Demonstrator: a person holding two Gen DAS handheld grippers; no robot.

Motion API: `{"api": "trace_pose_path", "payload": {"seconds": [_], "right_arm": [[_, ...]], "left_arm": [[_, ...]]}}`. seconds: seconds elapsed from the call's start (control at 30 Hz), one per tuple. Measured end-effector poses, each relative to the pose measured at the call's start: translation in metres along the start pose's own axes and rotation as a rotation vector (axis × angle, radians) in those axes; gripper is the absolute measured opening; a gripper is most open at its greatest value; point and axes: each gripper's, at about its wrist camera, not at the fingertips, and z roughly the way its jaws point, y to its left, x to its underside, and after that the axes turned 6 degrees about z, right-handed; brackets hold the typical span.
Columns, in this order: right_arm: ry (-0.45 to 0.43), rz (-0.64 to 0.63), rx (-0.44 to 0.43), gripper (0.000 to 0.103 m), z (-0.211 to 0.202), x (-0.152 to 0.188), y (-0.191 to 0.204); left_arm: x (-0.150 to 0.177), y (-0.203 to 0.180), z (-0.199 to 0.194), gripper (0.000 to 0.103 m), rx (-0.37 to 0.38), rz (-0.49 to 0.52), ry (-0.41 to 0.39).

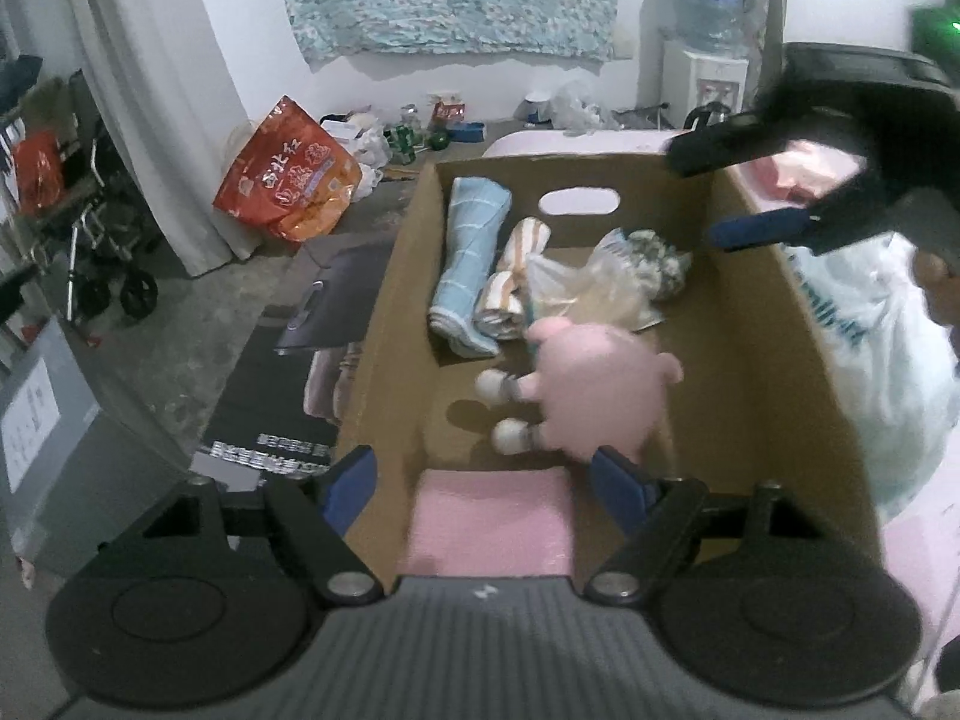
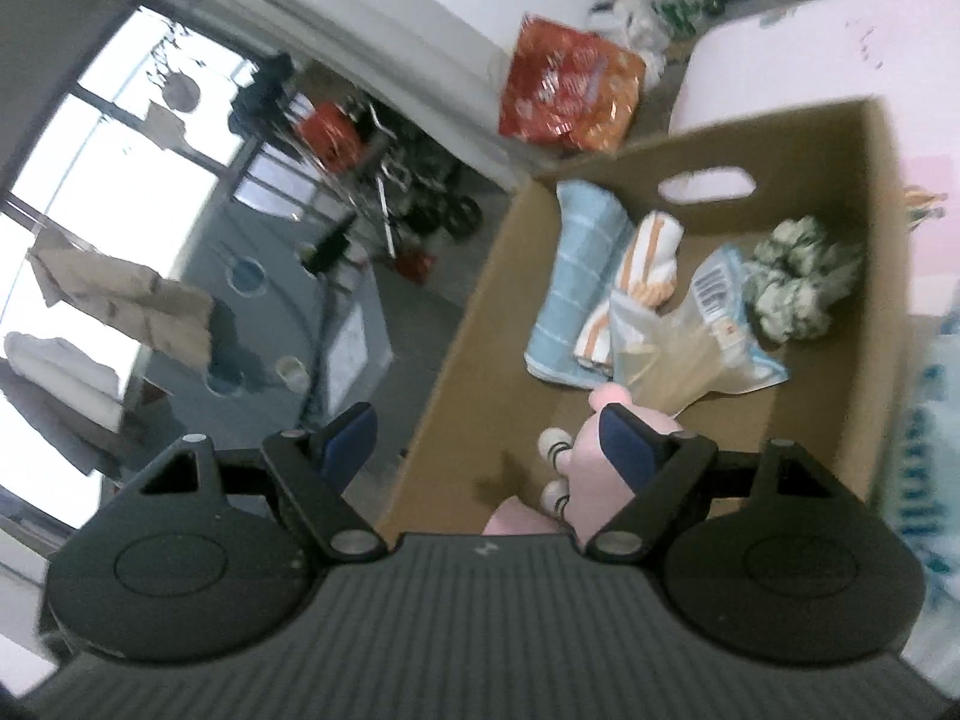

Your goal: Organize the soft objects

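Left wrist view: cardboard box (image 1: 774, 324) on a pink surface (image 1: 912, 546), cluttered grey floor beyond. The left gripper (image 1: 480, 480) gapes wide, empty, above the pink plush toy (image 1: 591, 390) lying inside. Right wrist view: same box, rolled towels (image 2: 585, 276) inside; the right gripper (image 2: 492, 441) spread wide, holding nothing.

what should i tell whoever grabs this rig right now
Left gripper: jaws open, empty, over the near end of the brown cardboard box.
Right gripper: jaws open, empty, above the box.
In the box: rolled light-blue towel, rolled orange-striped towel, clear plastic packet, crumpled green-white cloth, pink plush toy nearest.
Done: these five are boxed.
Left: white plastic bag with blue print sits outside the box's right wall; possibly next.
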Motion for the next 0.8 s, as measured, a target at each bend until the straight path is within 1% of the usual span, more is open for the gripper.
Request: {"api": "trace_pose_path", "payload": {"seconds": [0.13, 0.23, 0.3, 0.37, 0.43, 0.53, 0.67, 0.73, 0.8], "right_arm": [[-0.063, 0.01, -0.035, 0.083, -0.061, 0.01, -0.008], [-0.104, 0.009, -0.026, 0.085, -0.103, 0.025, -0.018], [-0.137, 0.0, -0.019, 0.085, -0.131, 0.039, -0.026], [-0.166, -0.011, -0.01, 0.085, -0.155, 0.055, -0.034], [-0.185, -0.024, 0.0, 0.085, -0.174, 0.073, -0.043], [-0.206, -0.036, 0.012, 0.086, -0.196, 0.106, -0.059], [-0.229, -0.025, 0.053, 0.086, -0.21, 0.151, -0.086], [-0.23, -0.014, 0.08, 0.086, -0.212, 0.17, -0.097], [-0.235, -0.003, 0.11, 0.086, -0.212, 0.19, -0.107]], "left_arm": [[-0.004, -0.013, -0.009, 0.08, 0.023, -0.021, -0.023], [-0.006, -0.024, -0.012, 0.082, 0.041, -0.025, -0.039], [-0.009, -0.035, -0.009, 0.082, 0.041, -0.002, -0.045], [-0.013, -0.049, 0.0, 0.082, 0.02, 0.044, -0.039], [-0.02, -0.06, 0.014, 0.085, 0.012, 0.09, -0.024], [-0.033, -0.072, 0.05, 0.09, 0.039, 0.147, 0.027], [-0.045, -0.075, 0.097, 0.09, 0.029, 0.164, 0.099], [-0.049, -0.076, 0.12, 0.09, 0.05, 0.169, 0.146], [-0.051, -0.077, 0.139, 0.09, 0.055, 0.168, 0.186]]}}
